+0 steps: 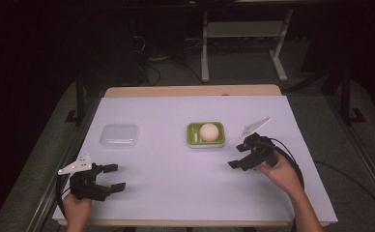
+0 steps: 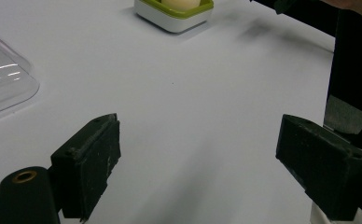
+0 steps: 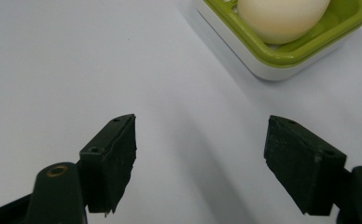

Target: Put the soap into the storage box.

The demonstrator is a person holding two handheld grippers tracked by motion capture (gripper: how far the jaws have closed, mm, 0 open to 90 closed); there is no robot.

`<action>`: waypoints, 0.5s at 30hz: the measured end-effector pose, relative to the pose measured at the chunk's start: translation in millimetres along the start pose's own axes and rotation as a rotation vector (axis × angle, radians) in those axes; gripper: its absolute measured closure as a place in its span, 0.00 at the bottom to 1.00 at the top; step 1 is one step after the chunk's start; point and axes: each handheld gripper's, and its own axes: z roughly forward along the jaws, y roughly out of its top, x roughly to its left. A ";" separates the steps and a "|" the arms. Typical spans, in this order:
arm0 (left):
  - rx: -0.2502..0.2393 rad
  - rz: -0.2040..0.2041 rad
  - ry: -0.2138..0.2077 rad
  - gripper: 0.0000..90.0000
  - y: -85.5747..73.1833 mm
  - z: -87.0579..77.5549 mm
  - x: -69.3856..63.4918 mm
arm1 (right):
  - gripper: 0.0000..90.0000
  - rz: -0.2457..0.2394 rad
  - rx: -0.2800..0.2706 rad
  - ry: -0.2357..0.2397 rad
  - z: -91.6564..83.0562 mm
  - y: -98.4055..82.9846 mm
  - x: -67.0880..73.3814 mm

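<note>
Table: a white sheet (image 1: 176,159) is spread over the top, and a strip of bare wood is seen along the far edge.
Tray: a green tray (image 1: 205,135) with a white base is placed on the sheet, a little right of the middle.
Egg: a pale egg (image 1: 209,131) is held inside the tray (a small white piece is seen beside it, too small to identify); it is also seen in the right gripper view (image 3: 281,16).
Lid: a clear plastic lid (image 1: 119,136) is laid flat, well to the left of the tray and level with it.
Left gripper: the left gripper (image 1: 112,177) is held near the front edge, well apart from the tray and nearer than the lid; its jaws are spread wide and nothing is gripped.
Right gripper: the right gripper (image 1: 237,155) is held just right of the tray and slightly nearer, pointed toward it; its jaws are spread wide and nothing is gripped.
</note>
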 end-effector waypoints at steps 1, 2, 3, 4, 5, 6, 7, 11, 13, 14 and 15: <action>0.000 0.000 0.000 0.15 0.0 0.1 -0.2 | 0.27 0.004 -0.003 0.004 0.0 -1.8 1.0; 0.001 0.000 0.000 0.15 0.1 0.2 -0.3 | 0.27 0.008 -0.004 0.005 0.1 -3.4 1.8; 0.001 0.001 0.000 0.15 0.1 0.3 -0.2 | 0.27 0.003 -0.004 0.006 0.3 -5.2 1.7; 0.002 0.002 0.000 0.15 0.1 0.4 -0.2 | 0.27 0.015 -0.004 0.009 0.3 -6.6 2.9; 0.003 0.004 0.000 0.15 0.1 0.3 -0.1 | 0.27 0.009 -0.005 0.009 0.5 -8.2 2.9; 0.002 0.002 0.000 0.15 0.1 0.4 -0.2 | 0.27 0.011 -0.003 0.008 0.5 -9.8 3.3; 0.003 0.004 0.000 0.15 0.1 0.3 -0.1 | 0.27 0.006 -0.005 0.010 0.7 -11.3 3.3; -0.002 0.002 -0.001 0.15 0.1 0.7 -0.5 | 0.27 0.012 -0.010 0.009 -0.4 -16.2 4.6; -0.001 0.003 -0.001 0.15 0.1 0.8 -0.7 | 0.27 0.013 -0.010 0.010 -1.2 -18.2 5.9; -0.001 0.002 -0.001 0.15 0.1 0.8 -0.8 | 0.27 0.017 -0.012 0.012 -1.5 -19.7 6.9; -0.002 0.003 0.000 0.15 0.2 0.8 -0.8 | 0.27 0.012 -0.015 0.008 -1.4 -21.0 7.2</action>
